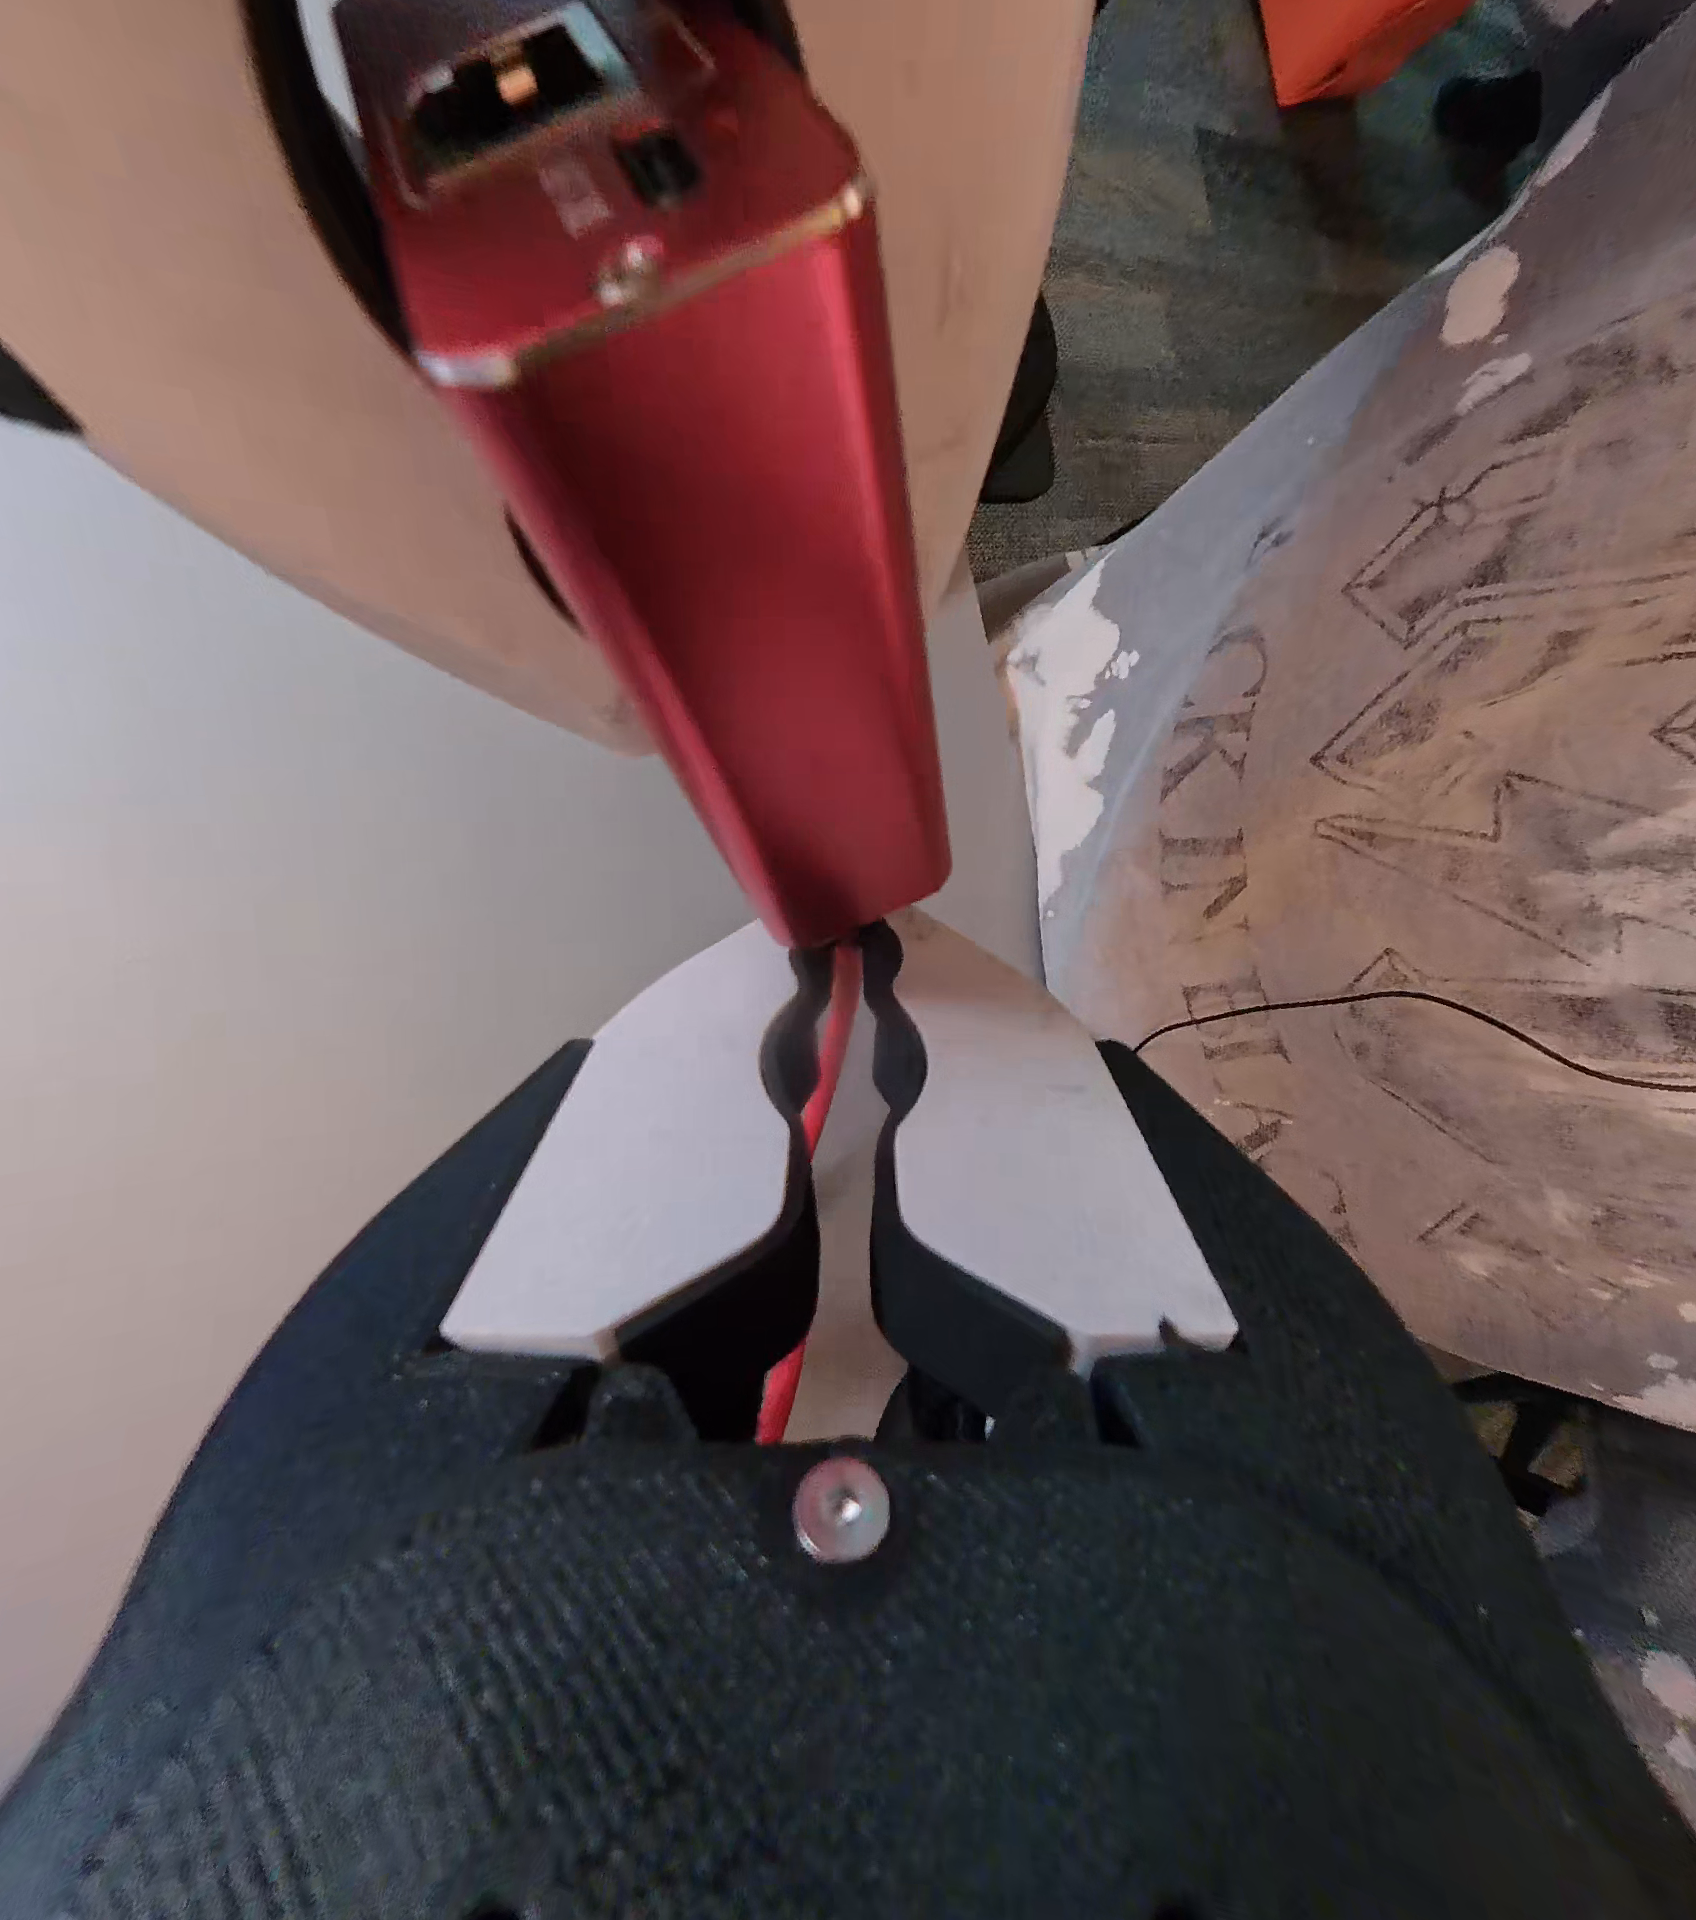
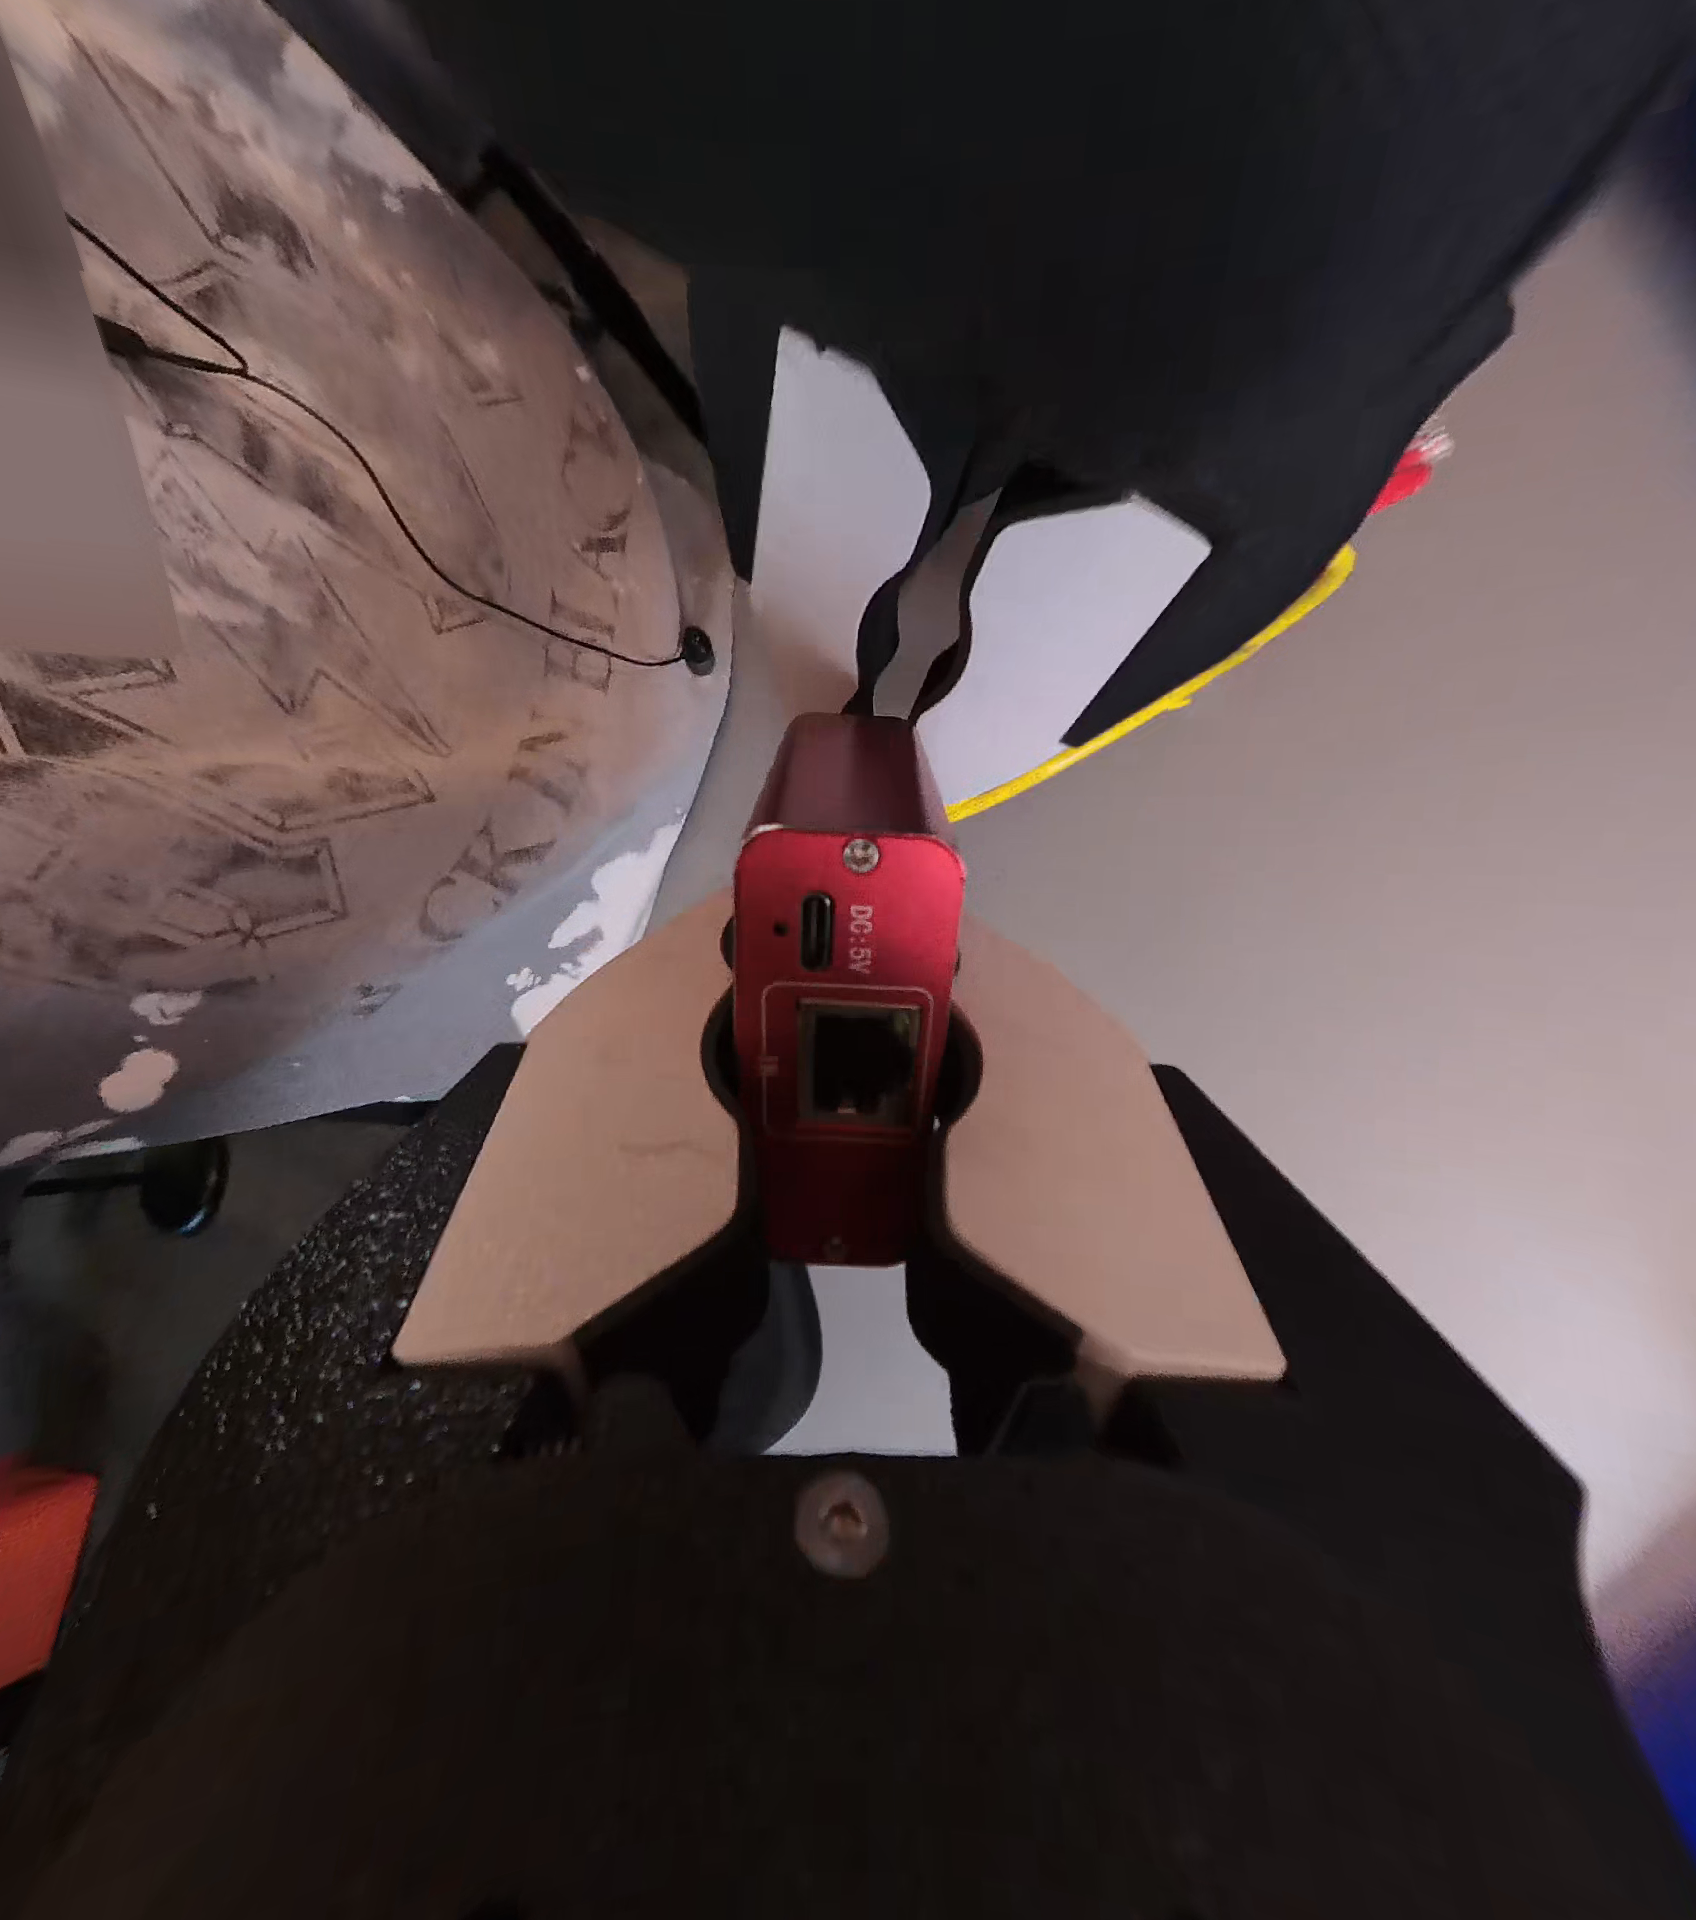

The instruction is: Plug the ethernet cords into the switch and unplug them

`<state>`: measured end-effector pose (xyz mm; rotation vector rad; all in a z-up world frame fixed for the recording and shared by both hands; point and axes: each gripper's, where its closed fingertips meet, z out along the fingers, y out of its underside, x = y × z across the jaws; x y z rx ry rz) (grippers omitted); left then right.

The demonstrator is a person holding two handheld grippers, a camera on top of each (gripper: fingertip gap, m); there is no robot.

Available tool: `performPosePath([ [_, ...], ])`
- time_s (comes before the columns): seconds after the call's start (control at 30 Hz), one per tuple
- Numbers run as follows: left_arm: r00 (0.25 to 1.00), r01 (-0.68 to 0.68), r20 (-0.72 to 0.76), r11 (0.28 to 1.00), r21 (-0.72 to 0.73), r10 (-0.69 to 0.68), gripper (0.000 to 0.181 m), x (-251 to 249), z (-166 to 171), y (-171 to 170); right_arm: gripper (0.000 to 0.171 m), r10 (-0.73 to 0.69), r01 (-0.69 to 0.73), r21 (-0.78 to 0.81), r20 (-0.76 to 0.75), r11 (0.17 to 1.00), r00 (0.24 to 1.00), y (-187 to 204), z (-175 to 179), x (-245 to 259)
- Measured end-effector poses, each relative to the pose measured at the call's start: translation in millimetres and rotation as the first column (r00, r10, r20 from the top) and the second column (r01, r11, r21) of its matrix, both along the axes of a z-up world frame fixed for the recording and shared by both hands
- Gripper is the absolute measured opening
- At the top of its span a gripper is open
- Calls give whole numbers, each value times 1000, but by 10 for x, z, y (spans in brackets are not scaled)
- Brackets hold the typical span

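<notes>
The red metal switch [image 2: 849,1174] is held between the beige fingers of my right gripper [image 2: 844,925], which is shut on its sides. The end facing this camera shows an empty ethernet port. In the left wrist view the switch [image 1: 719,582] runs away from my left gripper [image 1: 842,961]. That gripper's black tips touch the switch's near end and are shut on a red ethernet cord [image 1: 820,1091] running back between the fingers. The left gripper also shows in the right wrist view [image 2: 911,675], at the switch's far end. The plug itself is hidden.
A yellow cord [image 2: 1208,675] and a red plug [image 2: 1410,473] lie on the white table [image 2: 1343,1039] behind the left gripper. A person's patterned shirt [image 1: 1446,831] with a thin black wire is close beside both grippers. An orange object [image 1: 1343,42] is on the floor.
</notes>
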<state>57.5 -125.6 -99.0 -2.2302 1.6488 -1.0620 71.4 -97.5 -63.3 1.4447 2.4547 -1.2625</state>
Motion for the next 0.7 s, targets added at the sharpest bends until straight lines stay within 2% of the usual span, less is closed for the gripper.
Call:
performPosePath([
  [0.2,1000,22,16,1000,-17,-22,5,48,2,-56,29,32,-33,8,71,999,997,-40,10,23],
  [0.37,979,-125,169,989,80,110,7,-76,101,141,28,-74,80,67,-92,995,993,98,91,-84],
  [0.5,915,-276,361,932,236,179,25,-232,466,264,28,-138,163,140,-170,977,976,193,3,-124],
  [0.6,904,-349,382,850,394,194,37,-213,563,353,28,-143,187,223,-199,957,969,186,9,-224],
  [0.7,882,-386,430,817,428,192,38,-91,669,388,28,-107,191,384,-229,903,967,138,60,-347],
])
